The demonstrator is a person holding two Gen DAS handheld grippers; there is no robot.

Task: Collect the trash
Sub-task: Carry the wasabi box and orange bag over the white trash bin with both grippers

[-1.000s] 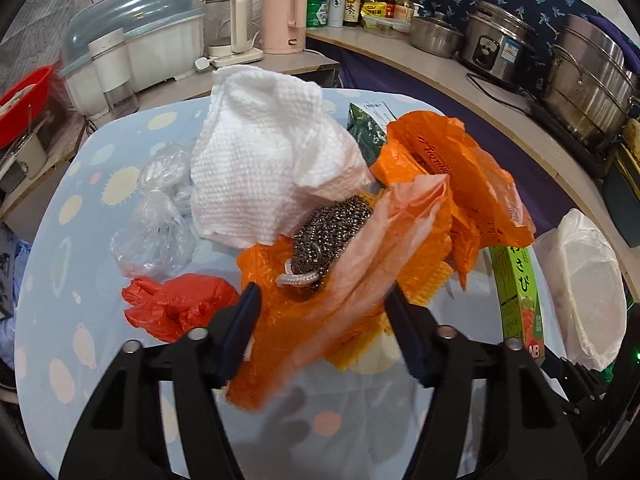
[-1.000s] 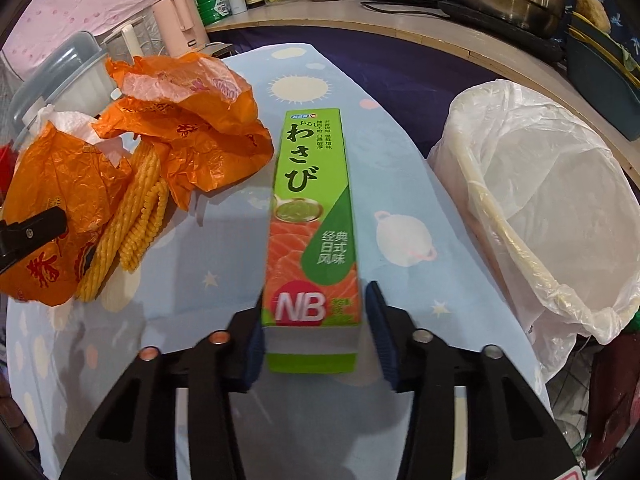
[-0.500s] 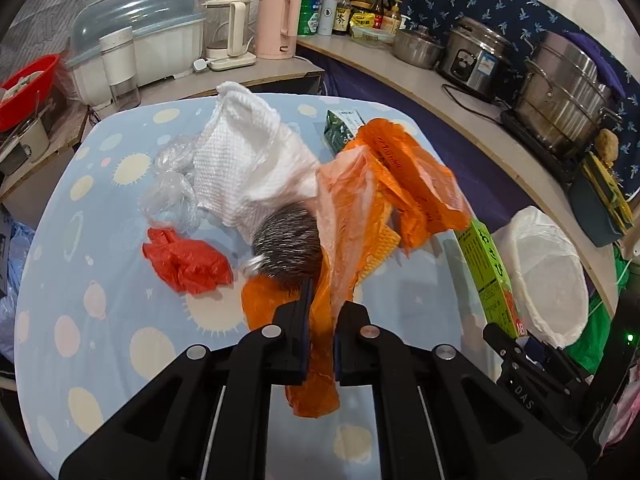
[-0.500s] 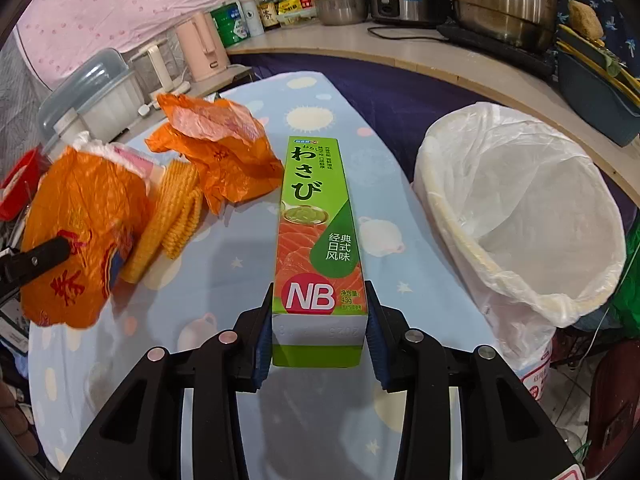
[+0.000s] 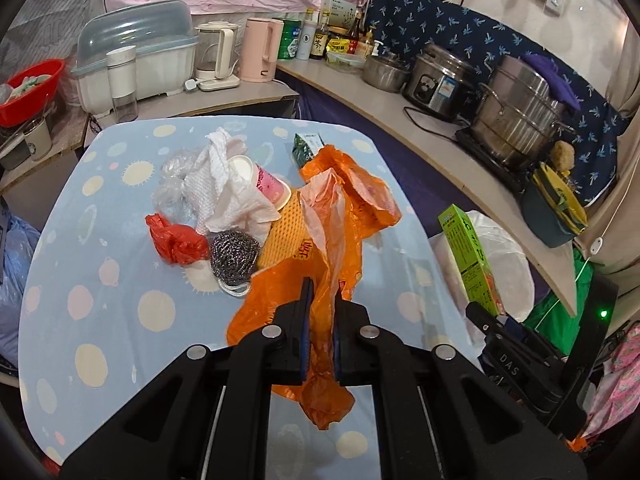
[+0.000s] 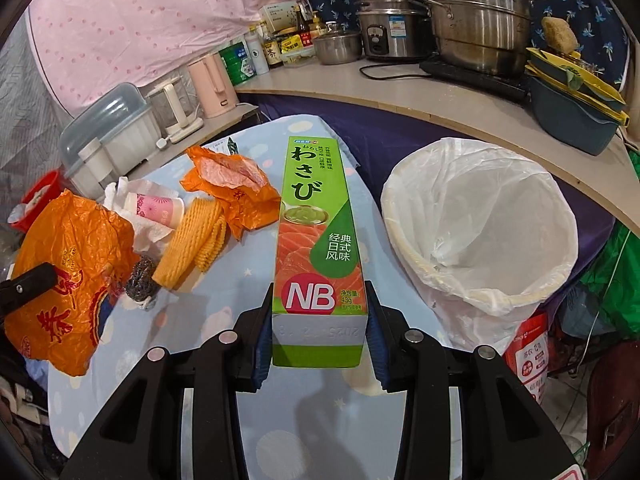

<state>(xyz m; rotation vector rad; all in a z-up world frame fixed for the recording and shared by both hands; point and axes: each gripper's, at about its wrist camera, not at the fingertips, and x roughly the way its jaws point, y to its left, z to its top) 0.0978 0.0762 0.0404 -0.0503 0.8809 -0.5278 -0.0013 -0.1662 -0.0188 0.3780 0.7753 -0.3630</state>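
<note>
On the round table's pale blue cloth with cream dots, the far-left trash is soft and crinkled: a clear crumpled plastic wrap, a knotted red plastic bag, a quilted white paper towel draped over a pink-printed paper cup, and near them a coiled steel-wire scourer ball. Right of these lies a yellow ribbed foam net sleeve.

The left gripper is pressed together, pinching a thin, glossy orange plastic bag that hangs wrinkled from the pads. A second ago its jaws stood spread around the bag, and the scourer and towel lay piled on it; now the bag is lifted clear and the cup is uncovered.

Farther right, the right gripper clamps a long green-and-salmon cardboard wasabi box by its near end. It sat lower a second ago; now it is raised beside the white-lined round waste bin at the right.
</note>
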